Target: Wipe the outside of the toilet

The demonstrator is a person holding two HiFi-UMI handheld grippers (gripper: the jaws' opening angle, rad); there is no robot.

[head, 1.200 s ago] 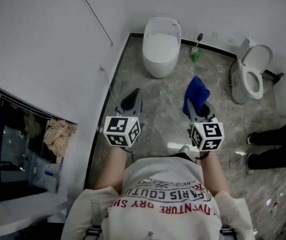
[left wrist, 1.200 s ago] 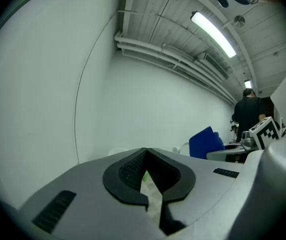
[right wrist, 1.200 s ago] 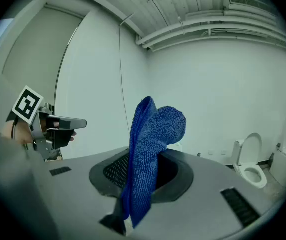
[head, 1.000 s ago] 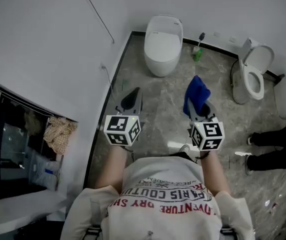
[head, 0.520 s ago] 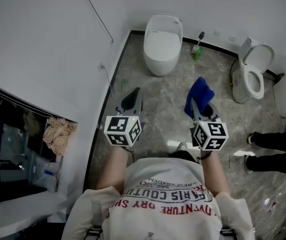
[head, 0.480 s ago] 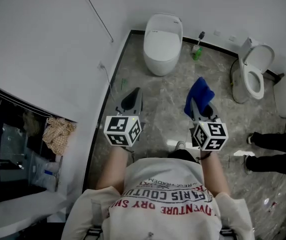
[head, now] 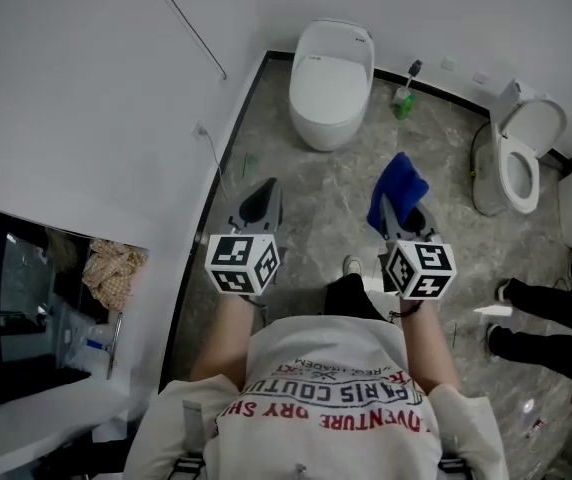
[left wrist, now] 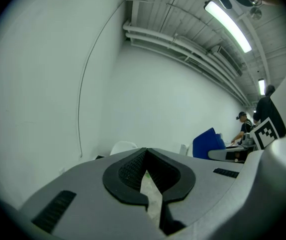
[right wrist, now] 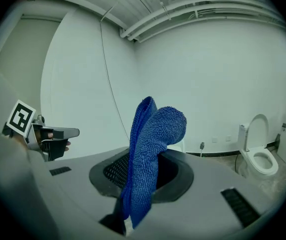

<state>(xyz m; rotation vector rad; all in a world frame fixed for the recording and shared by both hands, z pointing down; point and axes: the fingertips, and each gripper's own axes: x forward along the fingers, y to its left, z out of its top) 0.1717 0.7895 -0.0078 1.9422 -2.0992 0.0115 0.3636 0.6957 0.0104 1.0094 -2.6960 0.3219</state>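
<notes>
Carrying the blue cloth (head: 398, 181) clamped in the right gripper (head: 394, 216), the person stands well short of the white toilet (head: 330, 80); the left gripper (head: 263, 196) is closed, empty. The cloth's loose fold should probably meet the toilet's side flat.

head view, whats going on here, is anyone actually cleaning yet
Not yet. A person stands in a bathroom with a gripper in each hand. The right claw is shut on a blue cloth, which sticks up out of it. The left claw is shut and holds nothing. Both are held out over the floor, well short of the closed toilet ahead by the wall, so the cloth touches nothing. A second toilet, lid up, stands off to the right.
</notes>
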